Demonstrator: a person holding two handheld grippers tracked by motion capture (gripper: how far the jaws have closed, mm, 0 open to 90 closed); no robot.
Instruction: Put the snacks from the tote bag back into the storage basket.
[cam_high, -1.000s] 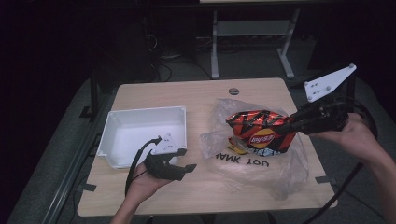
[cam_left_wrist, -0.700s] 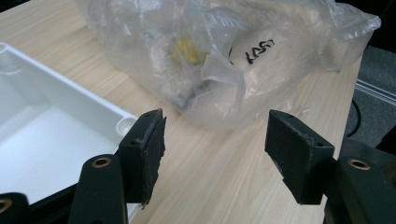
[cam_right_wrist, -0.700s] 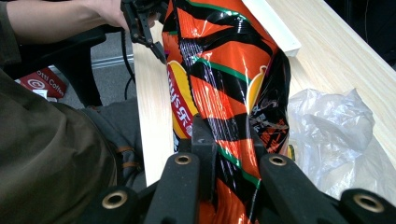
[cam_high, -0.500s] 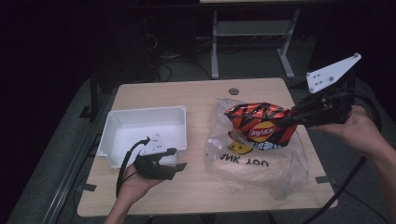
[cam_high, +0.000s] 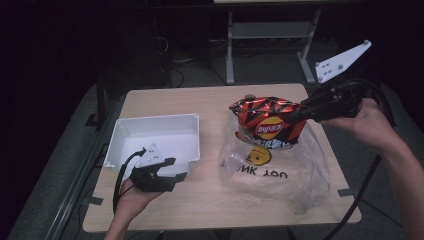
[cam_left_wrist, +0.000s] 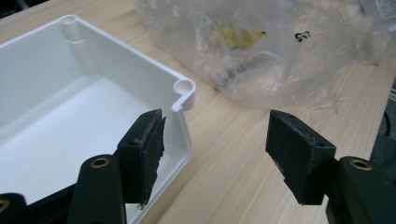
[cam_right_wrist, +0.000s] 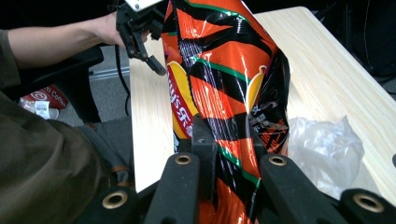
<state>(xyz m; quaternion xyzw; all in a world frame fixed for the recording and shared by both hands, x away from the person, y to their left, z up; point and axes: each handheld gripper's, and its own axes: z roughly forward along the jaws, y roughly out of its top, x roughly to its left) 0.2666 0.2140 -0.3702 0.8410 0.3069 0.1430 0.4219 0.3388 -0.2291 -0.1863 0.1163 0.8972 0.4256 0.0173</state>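
1. Right gripper: jaws clamped together on the right-hand edge of the chip bag; in the right gripper view the two black jaws pinch the foil between them. Compared with a second ago, the hand has risen and drawn slightly up-table, and the grey plate on top stands higher in the high view.

2. Chip bag (orange, red and black, yellow round logo): hangs from the right gripper, lifted above the plastic bag. A second ago it lay lower, down in the mouth of that bag; now its lower edge sits at about the level of the bag's upper rim.

3. Plastic bag (clear, crumpled, dark lettering and a yellow mark on it): lies on the right half of the table, beneath and in front of the chip bag. Its place is unchanged.

4. Left gripper: jaws apart, nothing between them; in the left gripper view they frame the near corner of the white bin and bare wood. Since a second ago the hand has shifted leftwards along the near table edge, now just beside the bin's front wall.

5. White bin (rectangular): stands on the left half of the table, well apart from the plastic bag; position unchanged.
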